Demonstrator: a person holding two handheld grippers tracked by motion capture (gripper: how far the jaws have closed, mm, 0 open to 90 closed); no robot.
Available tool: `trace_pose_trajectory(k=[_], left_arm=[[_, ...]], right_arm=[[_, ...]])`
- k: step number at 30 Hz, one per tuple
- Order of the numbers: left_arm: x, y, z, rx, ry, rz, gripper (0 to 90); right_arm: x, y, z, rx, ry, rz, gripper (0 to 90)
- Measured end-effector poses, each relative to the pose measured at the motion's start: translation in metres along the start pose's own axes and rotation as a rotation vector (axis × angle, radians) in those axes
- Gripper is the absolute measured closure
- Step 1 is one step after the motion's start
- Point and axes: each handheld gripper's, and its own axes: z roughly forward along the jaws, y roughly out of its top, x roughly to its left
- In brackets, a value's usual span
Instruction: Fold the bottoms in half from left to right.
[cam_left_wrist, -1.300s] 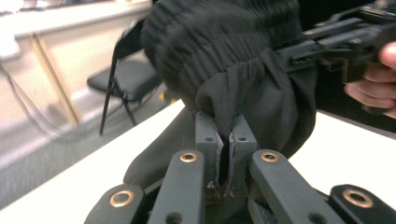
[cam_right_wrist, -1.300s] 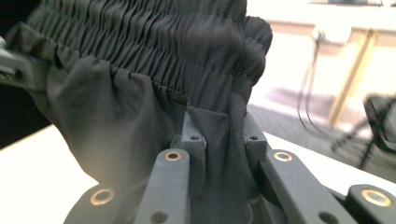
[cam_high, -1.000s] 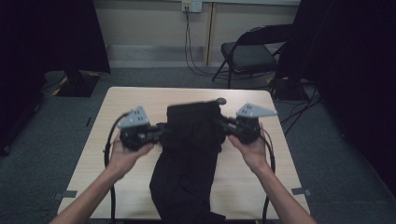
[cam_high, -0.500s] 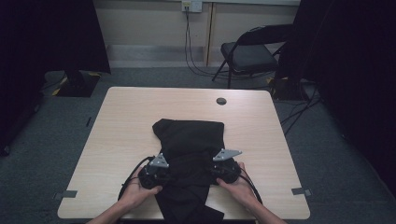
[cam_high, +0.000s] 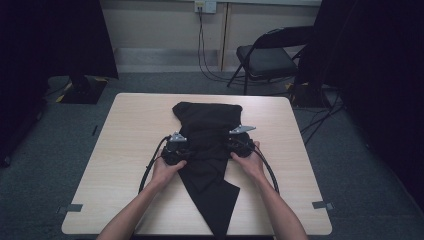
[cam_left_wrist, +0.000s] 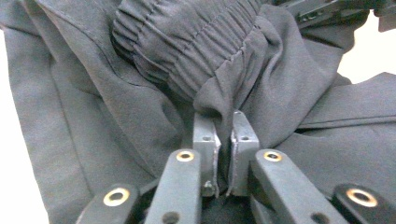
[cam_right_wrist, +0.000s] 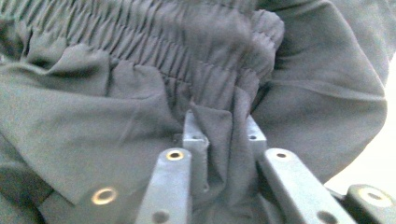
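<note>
Pinching black trousers (cam_high: 207, 150) w/ both: left gripper (cam_left_wrist: 225, 140) & right gripper (cam_right_wrist: 219, 135) each clamp fabric by the waistband. We see jaws just easing open, cloth between them.

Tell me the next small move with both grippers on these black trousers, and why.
Probably open both jaws and release. The left gripper and right gripper each pinch the elastic waistband, which now lies folded over the black trousers on the table, so this fold looks laid.

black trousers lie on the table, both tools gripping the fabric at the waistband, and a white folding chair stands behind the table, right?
Not quite: the chair behind the table is black, not white, as the high view shows. The rest holds: both tools grip the black trousers at the waistband.
</note>
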Motion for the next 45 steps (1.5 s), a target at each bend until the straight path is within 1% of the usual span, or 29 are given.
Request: trace_pose_trajectory(k=[2,3,4,5,7,9,11,13,14,15,16,17,18,19,22,24,25,27,28,29,30,31,32,33,35,37,39,42,45], left_arm=[[-0.001,0.001,-0.004,0.021,-0.004,0.028,74.8],[-0.001,0.001,-0.007,0.028,-0.008,0.013,68.6],[-0.002,0.002,-0.011,0.027,-0.012,0.011,64.7],[-0.002,0.003,-0.016,0.022,-0.017,0.015,61.9],[-0.006,0.006,-0.030,0.001,-0.010,0.022,56.3],[-0.007,0.006,-0.047,-0.021,-0.017,0.042,55.0],[-0.006,0.001,-0.059,-0.027,-0.029,0.034,51.9],[-0.003,-0.012,-0.071,-0.013,-0.016,0.026,50.1],[-0.001,-0.015,-0.074,-0.010,-0.013,0.024,50.2],[0.003,-0.023,-0.077,0.006,-0.008,0.015,50.3],[0.003,-0.023,-0.077,0.006,-0.008,0.015,50.3],[0.007,-0.030,-0.080,0.011,-0.004,-0.006,50.3],[0.007,-0.030,-0.080,0.011,-0.004,-0.006,50.2],[0.009,-0.031,-0.080,0.022,0.015,0.001,50.3],[0.010,-0.031,-0.079,0.019,0.020,-0.008,49.7],[0.008,-0.030,-0.077,0.029,0.018,0.011,49.5],[0.007,-0.030,-0.075,0.038,0.012,0.021,49.3],[0.005,-0.030,-0.072,0.050,0.016,0.028,49.1],[0.005,-0.030,-0.072,0.050,0.015,0.029,48.6],[0.004,-0.030,-0.071,0.047,0.016,0.029,48.5],[0.004,-0.029,-0.071,0.043,0.017,0.034,48.5],[0.003,-0.029,-0.071,0.040,0.018,0.032,48.2],[0.003,-0.029,-0.072,0.040,0.017,0.029,48.2],[0.004,-0.029,-0.072,0.038,0.019,0.024,48.0],[0.007,-0.030,-0.074,0.037,0.023,0.019,47.8],[0.008,-0.030,-0.074,0.035,0.028,0.012,47.8],[0.009,-0.029,-0.075,0.031,0.036,0.006,47.8],[0.009,-0.029,-0.078,0.011,0.042,0.001,47.5],[0.009,-0.028,-0.082,-0.004,0.044,-0.001,47.1]], right_arm=[[-0.002,0.000,-0.004,0.006,-0.002,0.007,59.6],[-0.001,-0.001,-0.010,0.005,-0.002,0.018,53.1],[0.000,-0.001,-0.017,0.002,0.011,0.016,51.8],[0.002,-0.002,-0.027,-0.013,0.006,0.009,50.4],[0.005,-0.005,-0.049,-0.063,0.008,0.018,47.4],[0.009,-0.012,-0.072,-0.105,0.022,0.036,47.4],[0.020,-0.022,-0.089,-0.087,0.052,0.014,50.0],[0.031,-0.033,-0.099,-0.075,0.117,0.003,53.5],[0.043,-0.043,-0.102,-0.051,0.133,-0.028,55.2],[0.052,-0.051,-0.103,-0.039,0.159,-0.033,55.8],[0.052,-0.051,-0.103,-0.039,0.159,-0.033,55.8],[0.061,-0.059,-0.098,-0.006,0.191,-0.053,52.9],[0.061,-0.059,-0.098,-0.006,0.191,-0.053,52.9],[0.066,-0.060,-0.093,0.006,0.216,-0.079,52.2],[0.071,-0.061,-0.085,0.026,0.228,-0.089,53.1],[0.075,-0.063,-0.081,0.043,0.223,-0.114,54.8],[0.076,-0.064,-0.079,0.049,0.224,-0.113,55.4],[0.081,-0.067,-0.075,0.059,0.224,-0.128,59.2],[0.083,-0.067,-0.075,0.055,0.224,-0.138,64.4],[0.087,-0.066,-0.075,0.057,0.231,-0.142,74.3],[0.087,-0.066,-0.075,0.057,0.231,-0.142,74.3],[0.090,-0.066,-0.078,0.057,0.253,-0.154,82.8],[0.090,-0.066,-0.078,0.057,0.253,-0.154,82.8],[0.092,-0.065,-0.080,0.049,0.266,-0.154,87.3],[0.099,-0.059,-0.091,0.003,0.333,-0.138,88.6],[0.103,-0.056,-0.095,-0.013,0.345,-0.149,89.0],[0.112,-0.050,-0.097,-0.043,0.387,-0.128,89.7],[0.135,-0.044,-0.095,-0.048,0.462,-0.156,89.9],[0.166,-0.038,-0.090,-0.042,0.549,-0.190,90.0]])
